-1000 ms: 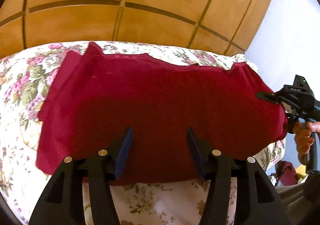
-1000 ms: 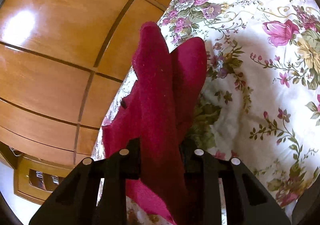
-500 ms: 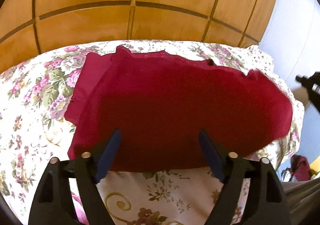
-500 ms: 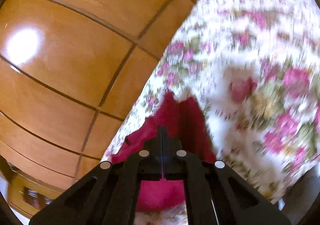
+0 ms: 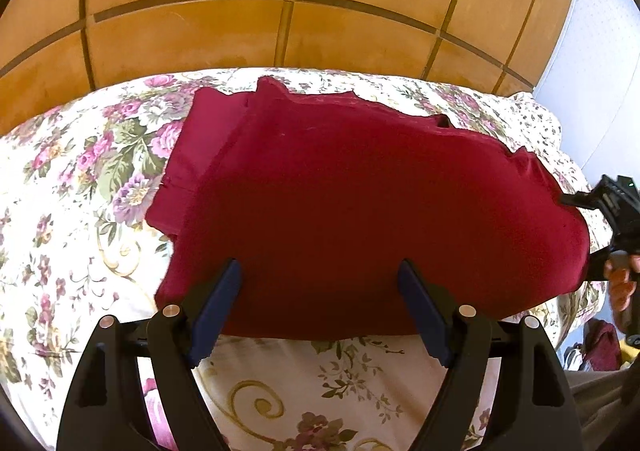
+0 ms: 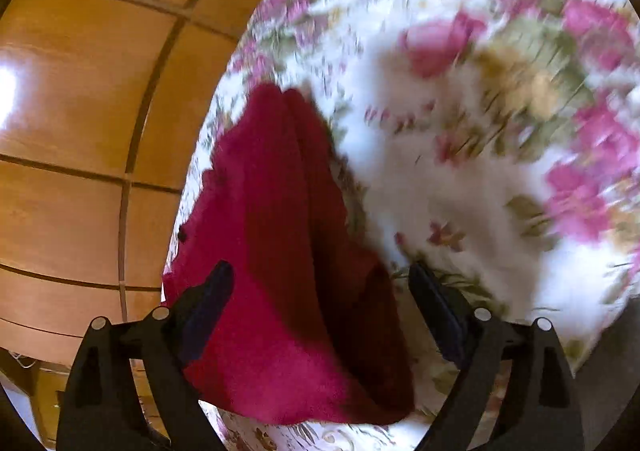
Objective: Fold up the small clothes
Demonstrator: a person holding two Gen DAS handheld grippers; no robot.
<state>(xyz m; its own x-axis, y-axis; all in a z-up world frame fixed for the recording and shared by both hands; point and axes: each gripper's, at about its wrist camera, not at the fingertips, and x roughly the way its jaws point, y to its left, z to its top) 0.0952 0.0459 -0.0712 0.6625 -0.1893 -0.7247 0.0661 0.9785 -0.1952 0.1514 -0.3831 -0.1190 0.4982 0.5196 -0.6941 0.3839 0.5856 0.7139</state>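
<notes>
The left gripper (image 5: 320,283) has its blue-padded fingers (image 5: 218,301) spread wide, nothing between them; their tips hover over the near edge of the dark red garment (image 5: 360,203), and whether they brush the cloth cannot be told. The right gripper (image 6: 320,283) has just been opening: its fingers (image 6: 208,299) now stand far apart on either side of the garment's end (image 6: 280,271), with no pad pressing on the fabric. In the left wrist view that right gripper (image 5: 612,207) sits at the garment's right end, with the person's hand (image 5: 622,283) on its handle.

The garment lies spread lengthwise across the floral bedspread (image 5: 80,179), close to the wooden panelled wall (image 5: 280,11). A lighter strip of cloth shows along its left end, probably a layer already turned over.

The step seems to be re-gripping an end for the next fold. To do it well, each gripper should probably pinch all layers together at a corner, not the top layer alone, and both should lift evenly so the edges meet squarely.

Hard to judge: the right wrist view is smeared by motion, so the bedspread pattern and the garment's far end blur. What kind of garment it is stays unclear. The near bed edge is hidden behind the gripper bodies.
</notes>
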